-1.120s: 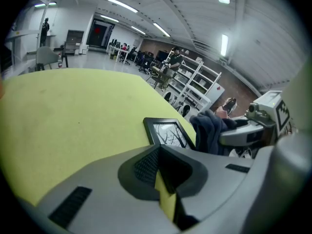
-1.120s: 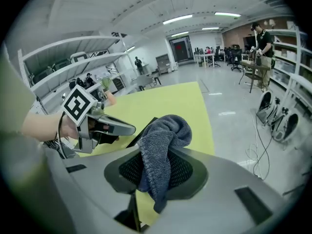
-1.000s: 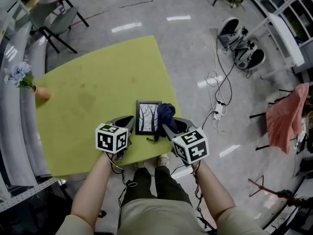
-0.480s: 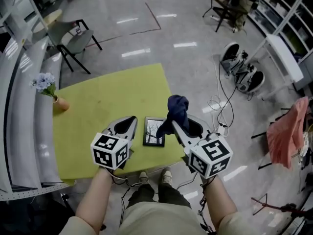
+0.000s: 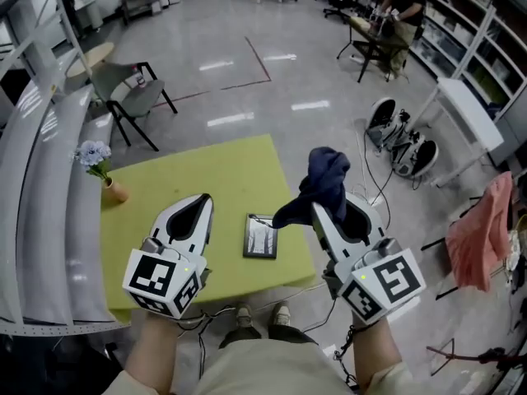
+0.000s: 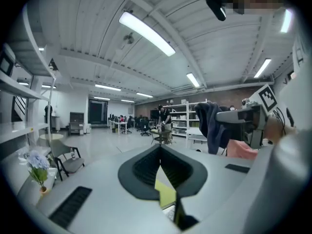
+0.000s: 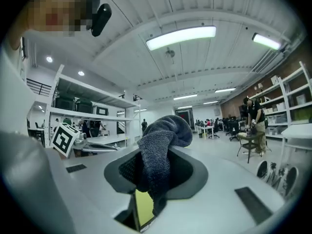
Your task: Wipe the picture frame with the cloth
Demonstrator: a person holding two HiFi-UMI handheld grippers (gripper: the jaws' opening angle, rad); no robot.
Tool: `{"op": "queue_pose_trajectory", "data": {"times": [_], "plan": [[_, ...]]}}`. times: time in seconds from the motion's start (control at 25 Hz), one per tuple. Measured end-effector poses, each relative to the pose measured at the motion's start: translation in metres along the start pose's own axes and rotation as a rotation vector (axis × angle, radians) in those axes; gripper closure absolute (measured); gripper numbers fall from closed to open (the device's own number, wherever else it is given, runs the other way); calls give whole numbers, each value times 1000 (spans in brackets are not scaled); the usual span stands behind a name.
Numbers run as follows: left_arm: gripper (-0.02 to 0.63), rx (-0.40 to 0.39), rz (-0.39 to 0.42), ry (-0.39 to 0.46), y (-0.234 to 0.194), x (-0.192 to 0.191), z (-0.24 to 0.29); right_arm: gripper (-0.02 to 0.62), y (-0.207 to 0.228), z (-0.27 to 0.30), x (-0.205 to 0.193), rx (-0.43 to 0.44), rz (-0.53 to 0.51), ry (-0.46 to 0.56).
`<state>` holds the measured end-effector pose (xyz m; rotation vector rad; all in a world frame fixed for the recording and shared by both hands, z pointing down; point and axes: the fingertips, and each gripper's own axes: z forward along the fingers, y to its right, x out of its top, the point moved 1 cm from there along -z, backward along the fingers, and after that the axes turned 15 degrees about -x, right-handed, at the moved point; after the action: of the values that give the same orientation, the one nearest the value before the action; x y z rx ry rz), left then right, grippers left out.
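The picture frame [image 5: 262,237], dark-rimmed with a pale tree print, lies flat near the front edge of the yellow-green table [image 5: 206,179]. My right gripper [image 5: 319,206] is raised above the table's right edge, to the frame's right, and is shut on a dark blue cloth [image 5: 324,179]. The cloth bunches above the jaws and hangs between them. In the right gripper view the cloth [image 7: 160,145] fills the gap of the right gripper [image 7: 155,156]. My left gripper [image 5: 196,206] hovers to the frame's left. In the left gripper view its jaws meet at the tip of the left gripper [image 6: 160,151], with nothing held.
A small vase of pale flowers [image 5: 100,169] stands at the table's far left corner. A grey chair [image 5: 130,95] sits behind the table. Cables and wheeled gear [image 5: 402,142] lie on the floor at right, by a pink cloth [image 5: 482,233]. White shelving [image 5: 37,179] runs along the left.
Both grippers have risen off the table. The right one has lifted the cloth away from beside the frame. The head view has tilted up toward the room.
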<state>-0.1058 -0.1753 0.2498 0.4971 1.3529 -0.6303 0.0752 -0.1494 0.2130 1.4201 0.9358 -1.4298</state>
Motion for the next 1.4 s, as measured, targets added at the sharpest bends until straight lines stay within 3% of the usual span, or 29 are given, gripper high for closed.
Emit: {"op": "queue_pose_trajectory", "data": {"times": [0.28,0.48,0.76,1.04,1.4], "plan": [[598,-5,176,52,31,32,-25,489,-7,-33,20,-24,-75,57],[598,-7,162,54,35,28,-35,489,-9,-40,13,-49,-126,47],[598,6,201,60,45,16,-39,491,-17,-44,-18,-13,-159,-35],[598,-8,149,9,51,-4,-35,491,-22,-44,-40,13,-161,-100],[598,-1,134,-4,42,-7,-35,492,-26,-36,-42,18,-159,-94]]}}
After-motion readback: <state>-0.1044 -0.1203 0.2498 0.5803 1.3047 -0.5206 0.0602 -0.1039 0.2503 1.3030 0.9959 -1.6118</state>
